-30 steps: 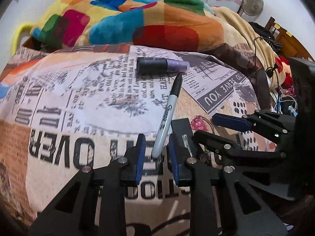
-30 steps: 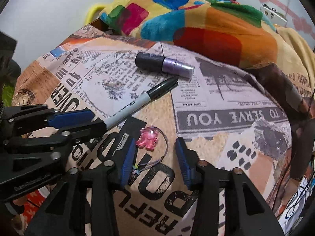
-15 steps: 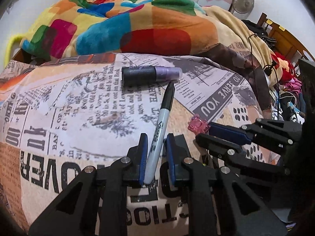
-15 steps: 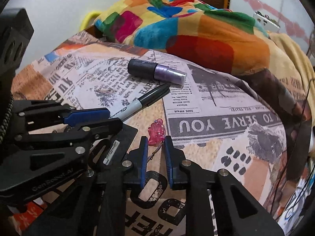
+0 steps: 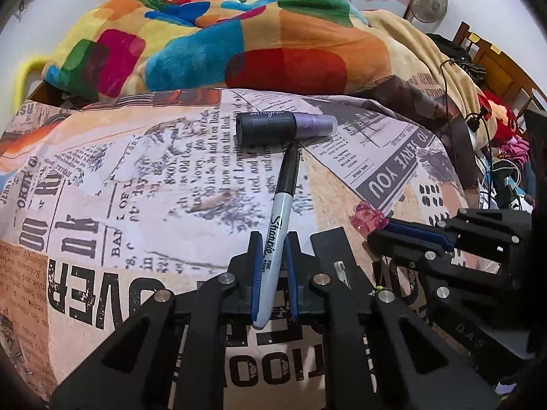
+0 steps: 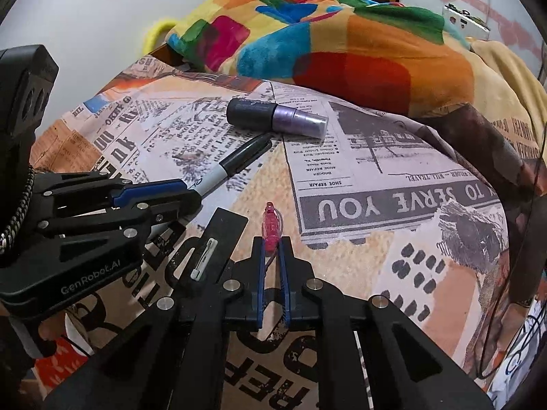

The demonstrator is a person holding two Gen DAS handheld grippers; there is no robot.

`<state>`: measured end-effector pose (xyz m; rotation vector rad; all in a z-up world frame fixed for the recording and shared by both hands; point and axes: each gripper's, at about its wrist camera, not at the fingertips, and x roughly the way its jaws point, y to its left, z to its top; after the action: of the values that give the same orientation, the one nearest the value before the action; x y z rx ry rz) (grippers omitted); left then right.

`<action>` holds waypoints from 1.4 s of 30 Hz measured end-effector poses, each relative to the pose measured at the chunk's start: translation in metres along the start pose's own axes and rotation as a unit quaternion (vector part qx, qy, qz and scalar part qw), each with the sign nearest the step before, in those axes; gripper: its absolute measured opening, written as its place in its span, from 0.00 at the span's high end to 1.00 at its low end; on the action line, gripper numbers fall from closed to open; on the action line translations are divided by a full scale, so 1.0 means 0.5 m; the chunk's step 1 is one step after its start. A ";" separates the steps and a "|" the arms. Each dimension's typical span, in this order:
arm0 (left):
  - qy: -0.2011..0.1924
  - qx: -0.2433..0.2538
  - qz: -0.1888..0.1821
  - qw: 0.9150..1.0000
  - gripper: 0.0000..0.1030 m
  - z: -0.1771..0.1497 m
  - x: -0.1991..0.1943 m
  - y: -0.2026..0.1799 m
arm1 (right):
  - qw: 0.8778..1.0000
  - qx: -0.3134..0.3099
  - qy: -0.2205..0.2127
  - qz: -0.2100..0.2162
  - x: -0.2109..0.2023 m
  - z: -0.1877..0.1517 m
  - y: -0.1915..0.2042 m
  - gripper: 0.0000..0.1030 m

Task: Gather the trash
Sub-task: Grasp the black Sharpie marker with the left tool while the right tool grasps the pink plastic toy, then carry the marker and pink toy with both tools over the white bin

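1. On the bed, over the newsprint-patterned sheet [image 5: 143,184], the left gripper [image 5: 272,266] is clamping its jaws on the rear half of a marker [image 5: 278,225], and the jaws have just been closing onto it.
2. Beside it, the right gripper [image 6: 272,256] is pinching a small pink charm [image 6: 270,227] with a thin cord, its jaws almost together after just closing on it.
3. Lying just beyond the marker's black cap, a dark bottle with a purple end [image 5: 285,128] is waiting on the sheet, near or touching the cap tip; I cannot tell which.
4. What could go wrong: the marker is being held near its tail, so the long capped end could be swinging down or twisting out when it is lifted, and it may nudge the bottle into rolling.
5. What could also go wrong: the charm is tiny and smooth, so it could be slipping from the pads, or its cord could be snagging on the soft sheet.
6. Readable writing: the marker is showing "Sharpie" and "FINE POINT"; the left gripper's body, seen from the right wrist, is reading "GenRobot.AI"; the sheet is carrying "TO SERVE YOU", "SHOE REPAIR" and "OVER".
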<state>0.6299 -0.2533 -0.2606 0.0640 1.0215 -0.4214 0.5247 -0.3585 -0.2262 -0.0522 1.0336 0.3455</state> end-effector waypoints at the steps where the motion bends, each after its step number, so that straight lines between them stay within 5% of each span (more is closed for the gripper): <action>1: -0.002 0.001 0.000 1.000 0.87 -0.001 0.000 -0.001 | 1.000 -0.002 0.000 -0.002 0.001 0.001 0.000 0.91; 9: -0.016 0.002 -0.013 1.000 0.87 -0.006 -0.001 0.007 | 0.999 -0.036 -0.011 -0.033 0.011 0.011 0.012 0.87; 15: -0.019 -0.001 -0.017 1.000 0.89 -0.007 -0.002 0.008 | 0.999 -0.034 -0.019 -0.017 0.017 0.021 0.012 0.78; 19: -0.009 -0.011 -0.031 0.999 0.91 -0.008 -0.004 0.008 | 0.998 -0.040 -0.021 -0.031 0.020 0.021 0.016 0.92; 24: 0.002 -0.023 -0.031 0.999 0.91 -0.019 -0.023 -0.002 | 1.000 -0.020 -0.017 -0.013 -0.010 0.020 0.005 0.93; 42: -0.098 -0.076 -0.002 0.992 0.91 -0.046 -0.397 -0.036 | 0.992 -0.044 -0.115 0.007 -0.321 0.036 0.111 0.93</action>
<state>0.5151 -0.2026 -0.1039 -0.1144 0.8570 -0.3439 0.4484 -0.3437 -0.0744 -0.0829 0.7903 0.3998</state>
